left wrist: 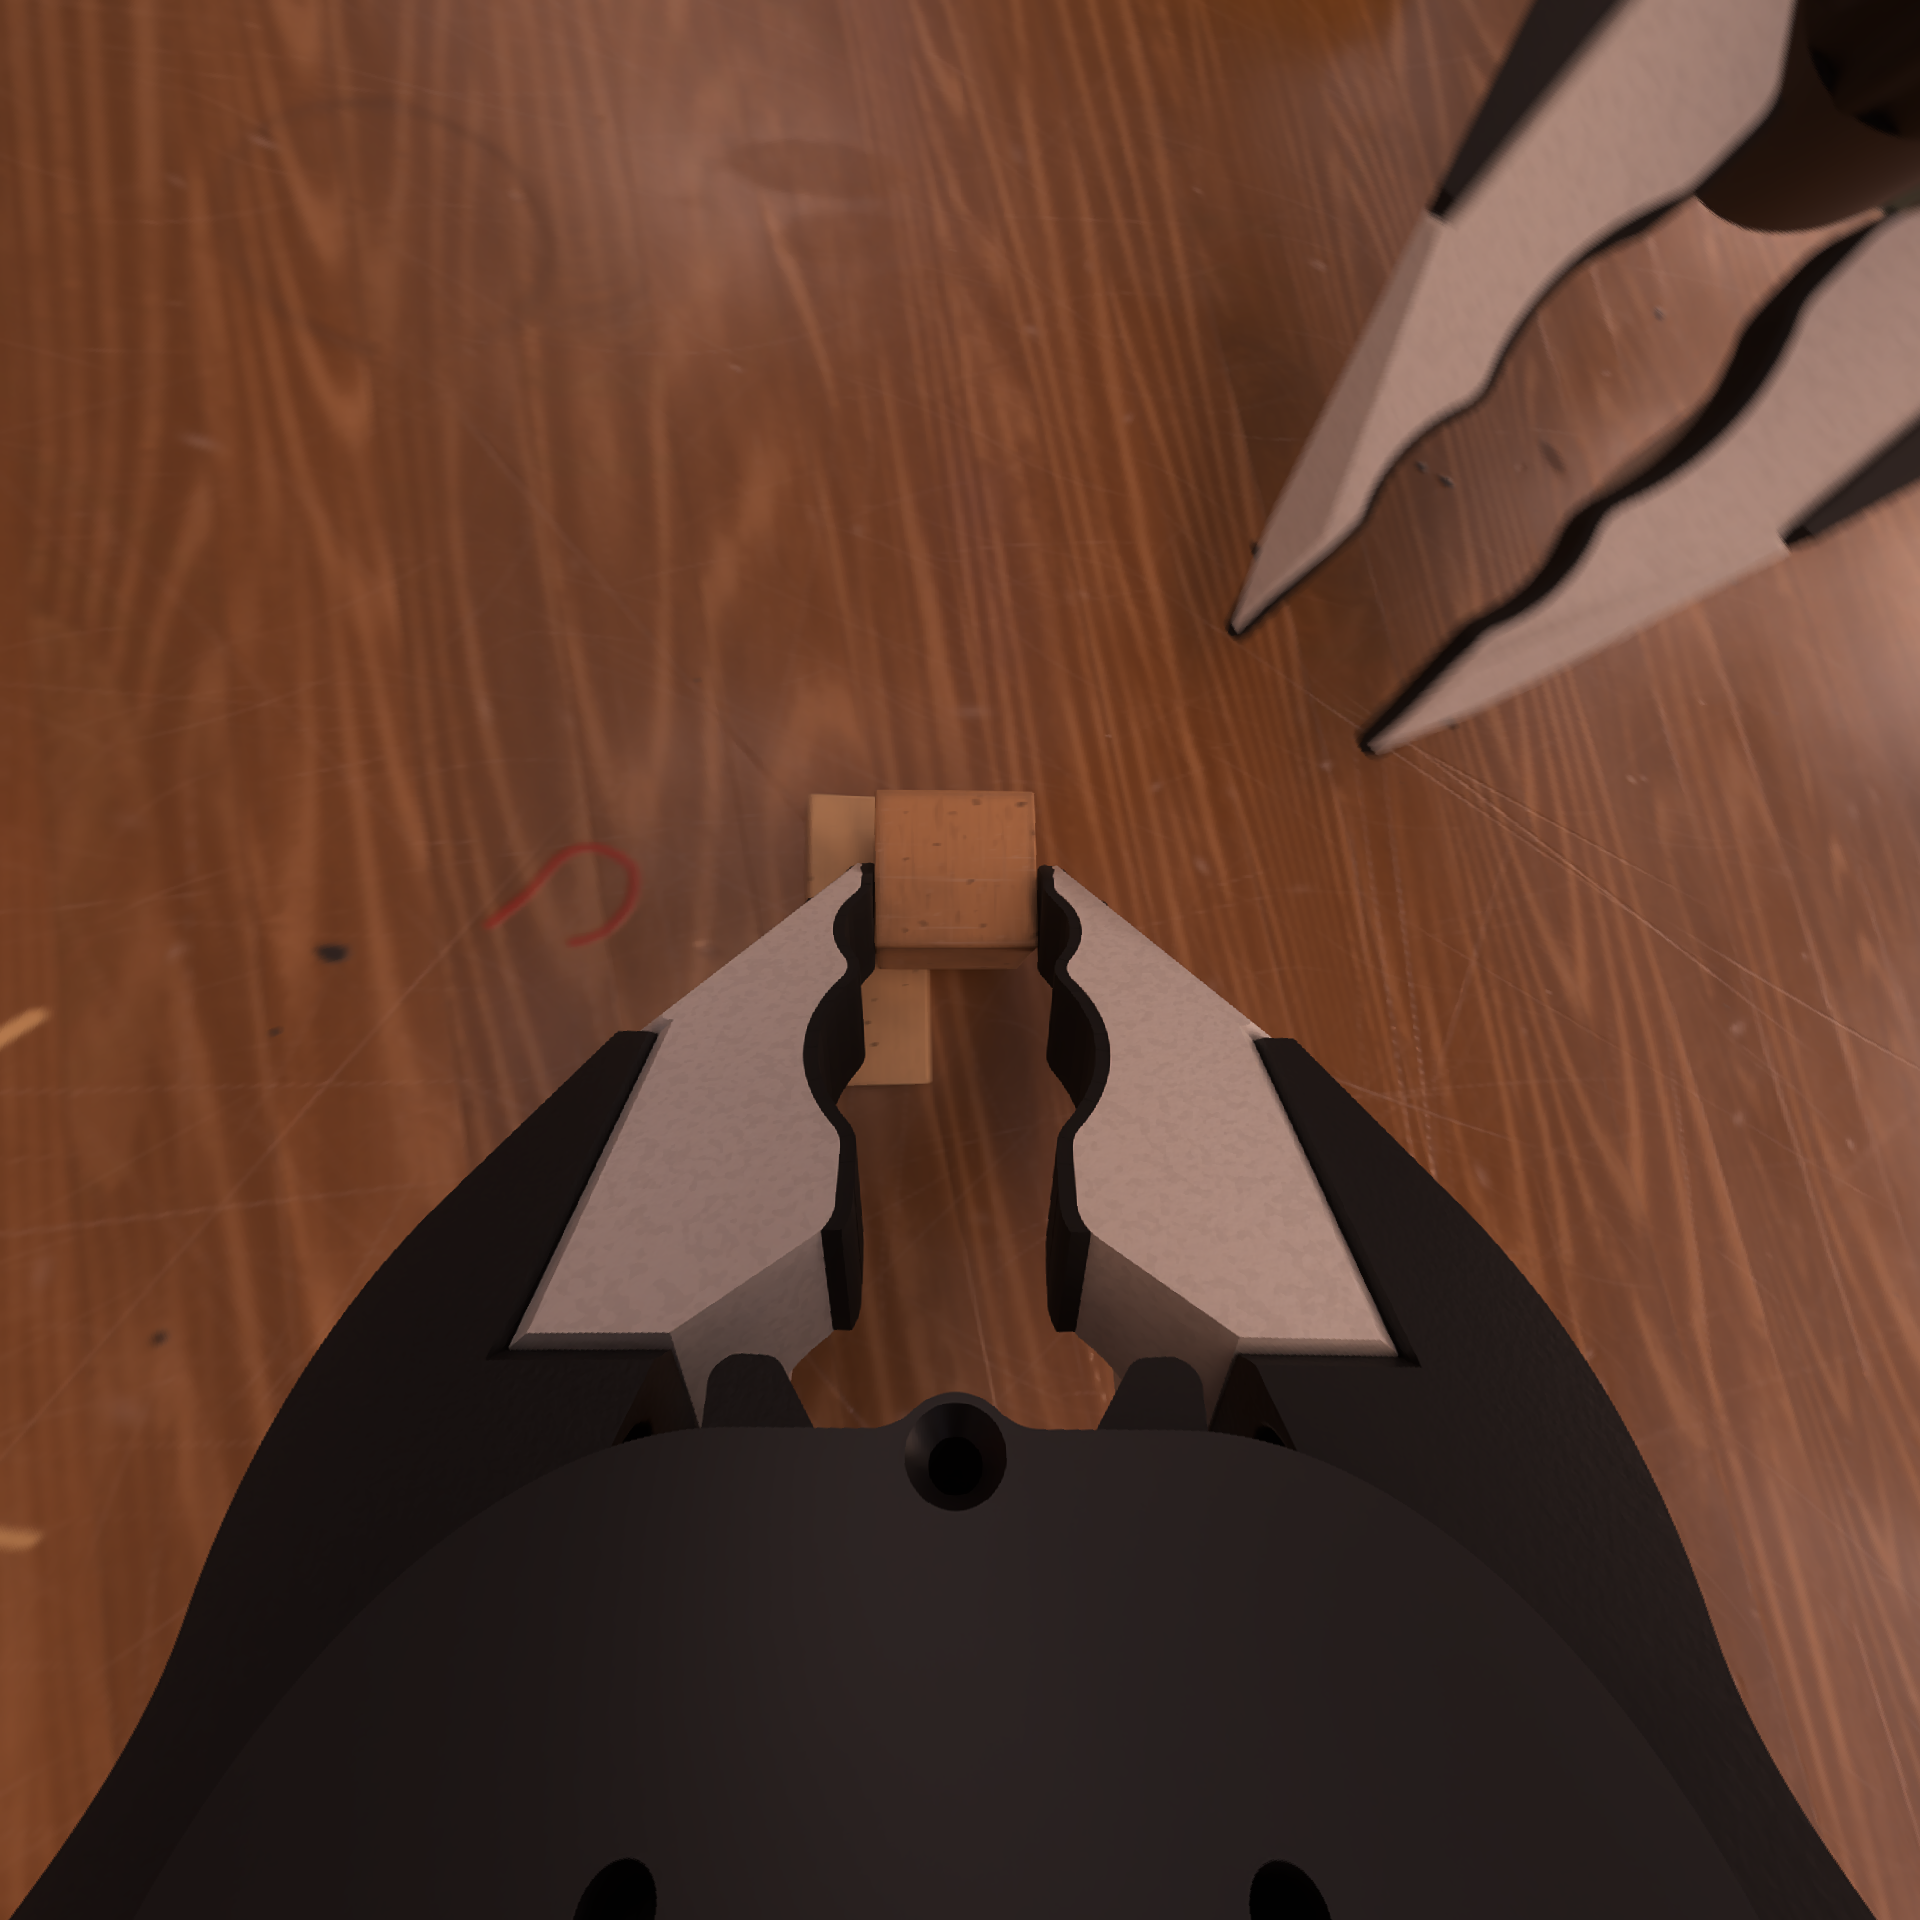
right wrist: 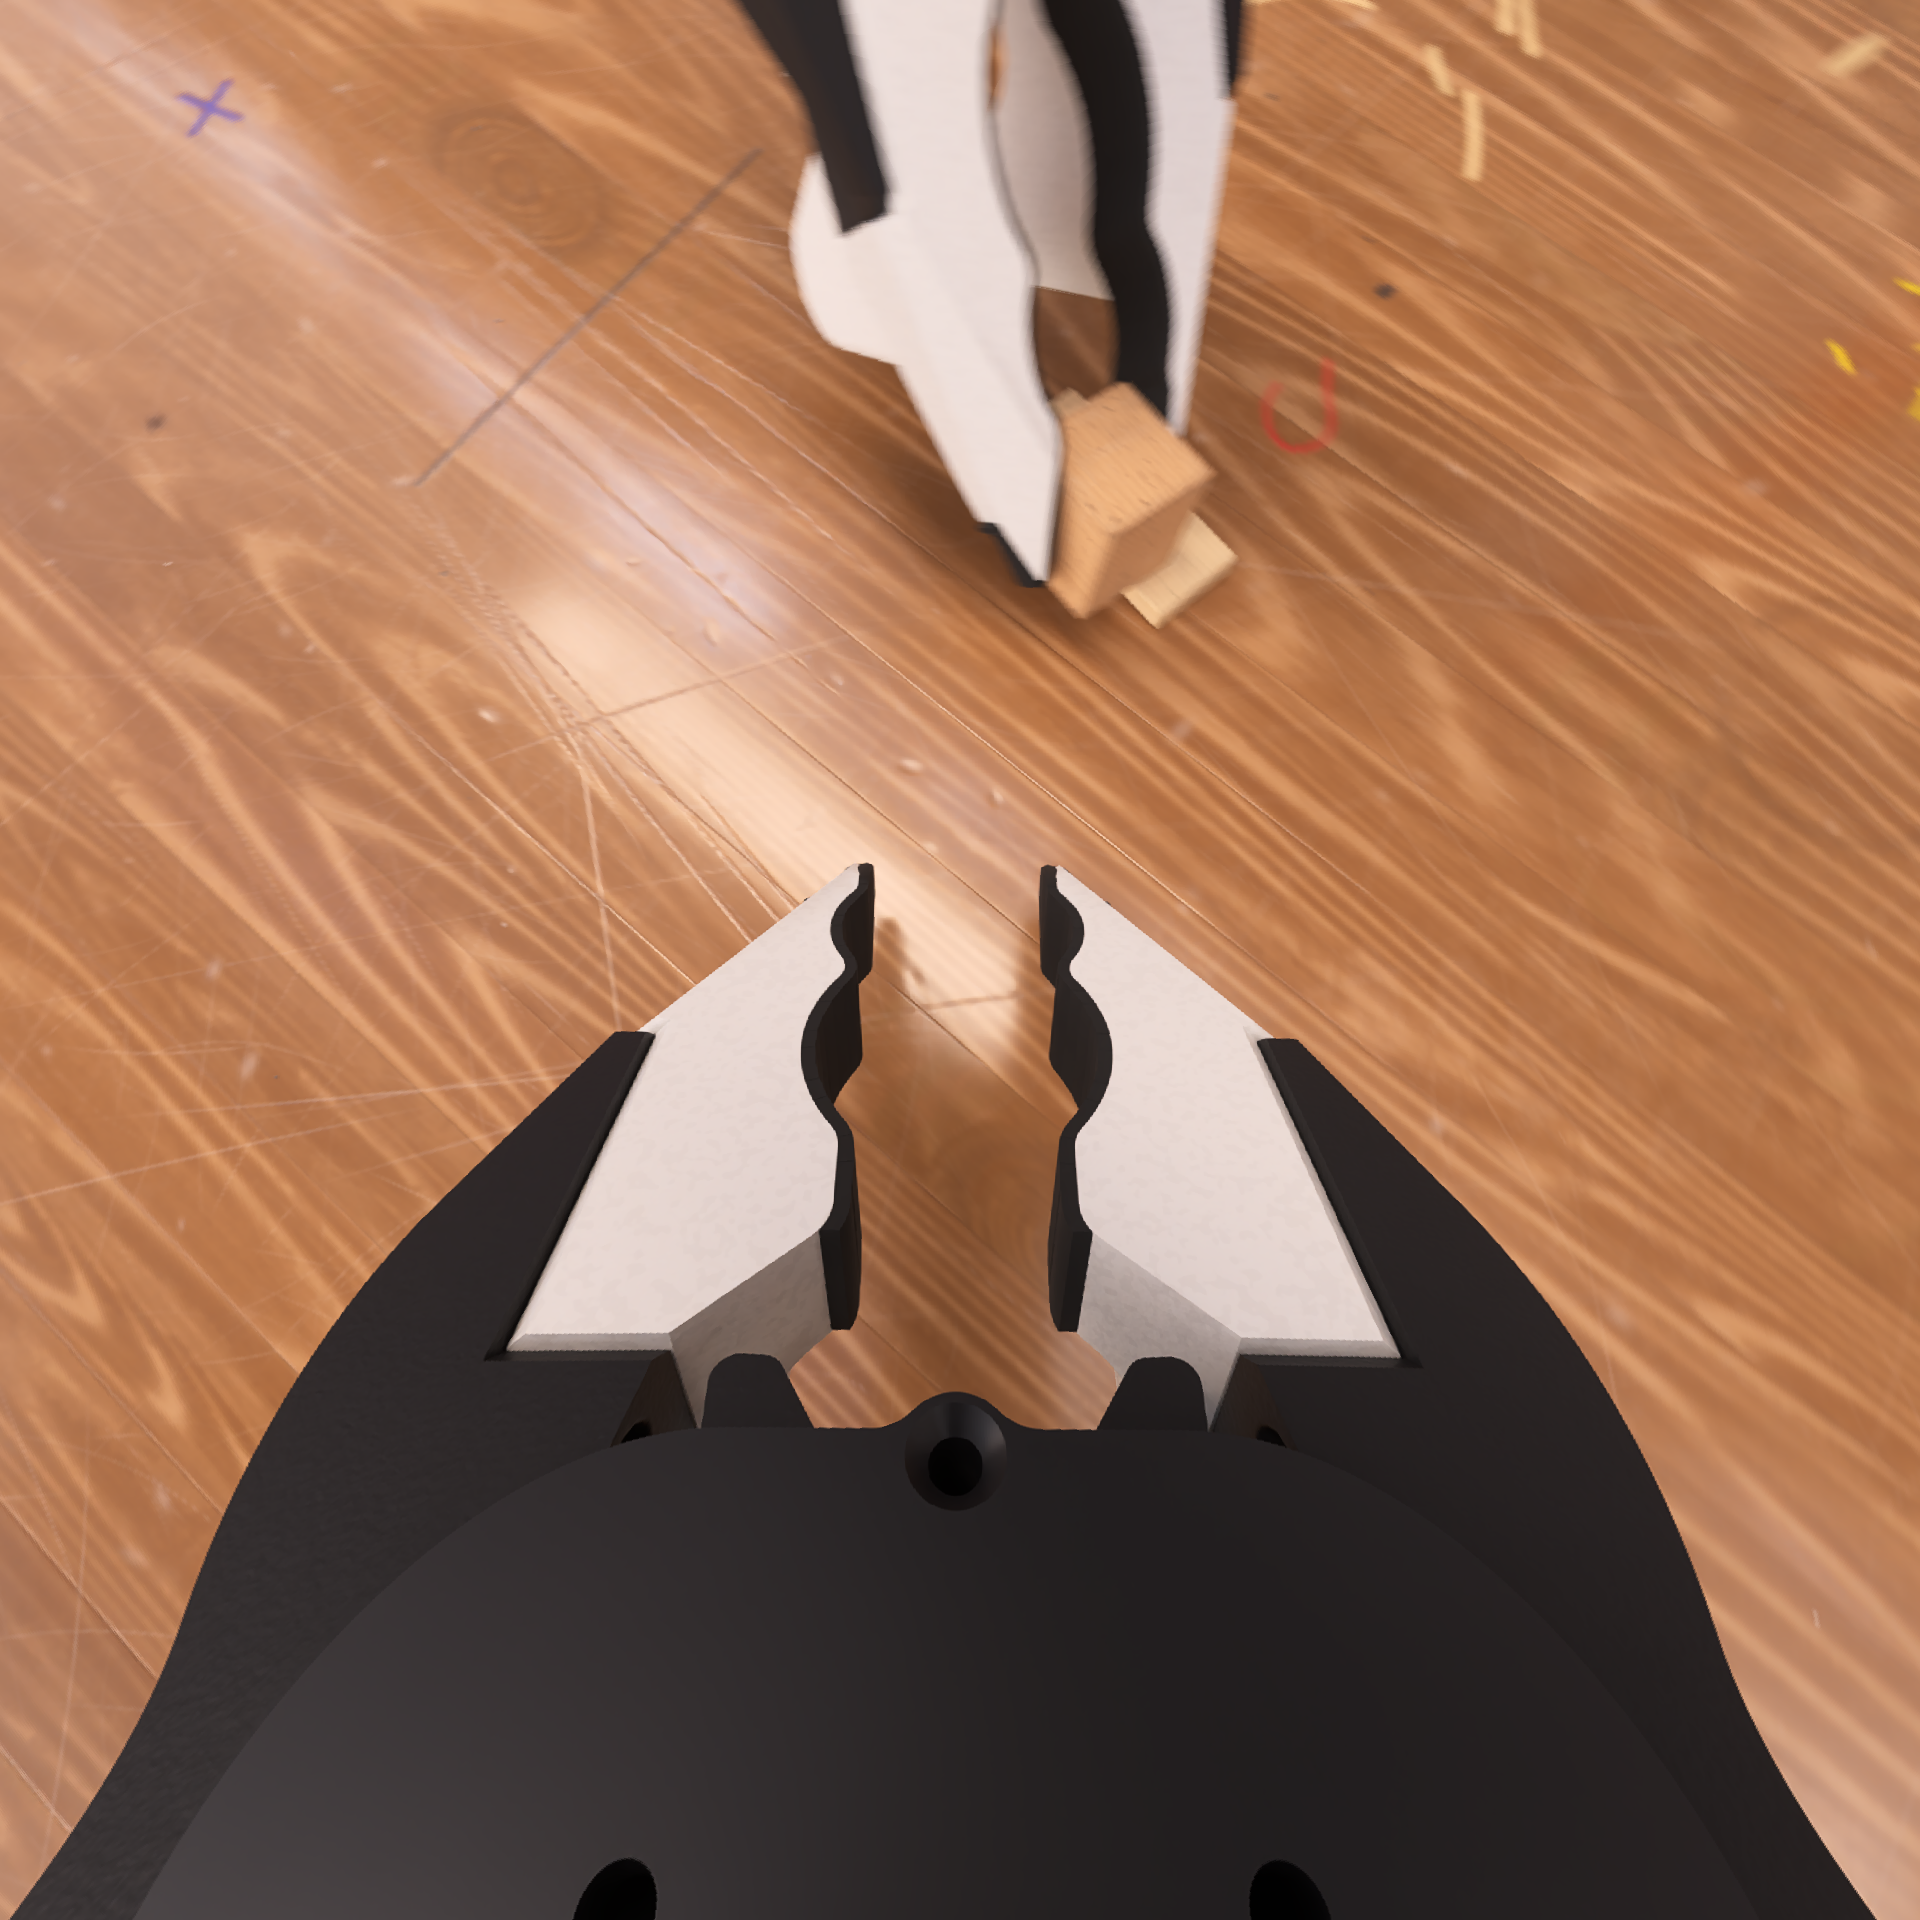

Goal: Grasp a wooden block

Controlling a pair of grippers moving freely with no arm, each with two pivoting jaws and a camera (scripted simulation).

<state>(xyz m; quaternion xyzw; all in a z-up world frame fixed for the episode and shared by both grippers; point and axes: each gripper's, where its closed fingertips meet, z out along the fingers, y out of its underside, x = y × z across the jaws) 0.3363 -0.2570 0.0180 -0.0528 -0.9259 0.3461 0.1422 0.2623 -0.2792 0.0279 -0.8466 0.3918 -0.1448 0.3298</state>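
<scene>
My left gripper (left wrist: 954, 883) is shut on a small tan wooden block (left wrist: 954, 894), pinched between its fingertips over the wooden table (left wrist: 416, 520). A paler flat wooden piece (left wrist: 894, 1029) lies under the block, partly hidden. In the right wrist view the block (right wrist: 1127, 488) sits tilted between the left gripper's fingers (right wrist: 987, 416), just over the flat piece (right wrist: 1190, 582). My right gripper (right wrist: 956, 883) is open and empty, low over the table, well short of the block. It shows at the upper right of the left wrist view (left wrist: 1303, 688).
A red curved mark (left wrist: 582, 894) lies left of the block and shows in the right wrist view (right wrist: 1299, 410). There is a purple cross (right wrist: 211, 107), a thin dark line (right wrist: 582, 322), and pale wood shavings (right wrist: 1470, 135) at the far right.
</scene>
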